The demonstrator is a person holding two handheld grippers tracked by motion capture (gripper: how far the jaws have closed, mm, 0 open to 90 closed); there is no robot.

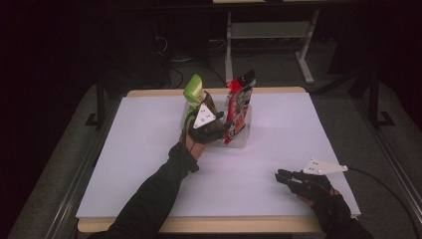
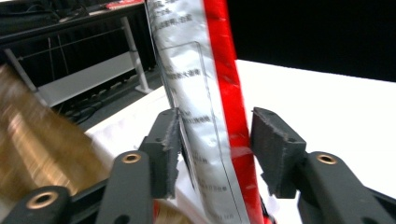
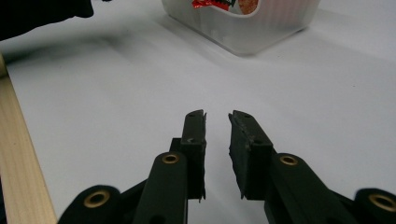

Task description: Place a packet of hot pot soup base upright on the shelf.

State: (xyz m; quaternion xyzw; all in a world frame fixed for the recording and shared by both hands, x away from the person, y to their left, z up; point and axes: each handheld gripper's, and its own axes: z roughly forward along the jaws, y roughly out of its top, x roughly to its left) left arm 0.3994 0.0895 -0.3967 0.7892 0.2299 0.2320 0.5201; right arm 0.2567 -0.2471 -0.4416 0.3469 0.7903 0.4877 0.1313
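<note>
A clear plastic bin (image 1: 243, 141) stands at the back middle of the white table and holds upright snack pouches: a green one (image 1: 193, 88), a brown one (image 1: 209, 102) and a red and silver one (image 1: 239, 99). My left gripper (image 1: 223, 128) reaches into the bin from the near left. In the left gripper view its jaws (image 2: 217, 114) stand open around the red and silver pouch (image 2: 210, 70); the left pad (image 2: 168, 144) is at the silver face and the right pad stands clear of the red edge. My right gripper (image 1: 279, 175) rests low at the front right, jaws (image 3: 217, 114) a narrow gap apart with nothing between them.
The brown pouch (image 2: 32, 140) is blurred at the left of the left gripper view. The bin (image 3: 261, 28) lies ahead of the right gripper across bare white table (image 3: 116, 93). A wooden table edge (image 3: 14, 163) runs beside it. A white desk frame (image 1: 268, 31) stands behind the table.
</note>
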